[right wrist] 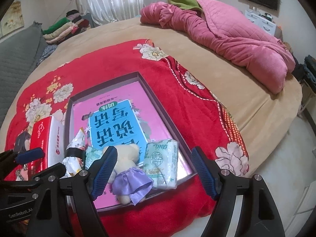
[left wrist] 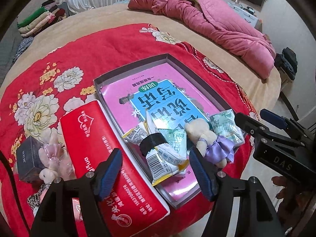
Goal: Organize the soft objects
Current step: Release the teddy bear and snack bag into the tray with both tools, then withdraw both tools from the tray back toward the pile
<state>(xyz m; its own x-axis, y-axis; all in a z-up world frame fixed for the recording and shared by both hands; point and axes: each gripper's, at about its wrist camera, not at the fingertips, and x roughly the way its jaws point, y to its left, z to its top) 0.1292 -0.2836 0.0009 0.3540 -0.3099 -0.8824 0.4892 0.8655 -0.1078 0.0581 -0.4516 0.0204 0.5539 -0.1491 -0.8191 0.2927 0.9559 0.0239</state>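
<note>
A shallow grey box lies on a red floral blanket and holds a pink book. At its near end are a cream teddy bear in a purple skirt, green tissue packs and a snack packet with a black band. My left gripper hangs open above the packet, one finger over the red tissue box. My right gripper is open too, with the teddy bear and a tissue pack lying loose between its fingers.
A pink plush bunny and a small dark box lie left of the tissue box. A pink quilt is heaped at the far right of the bed, with folded clothes stacked at far left. The bed's edge runs close on the right.
</note>
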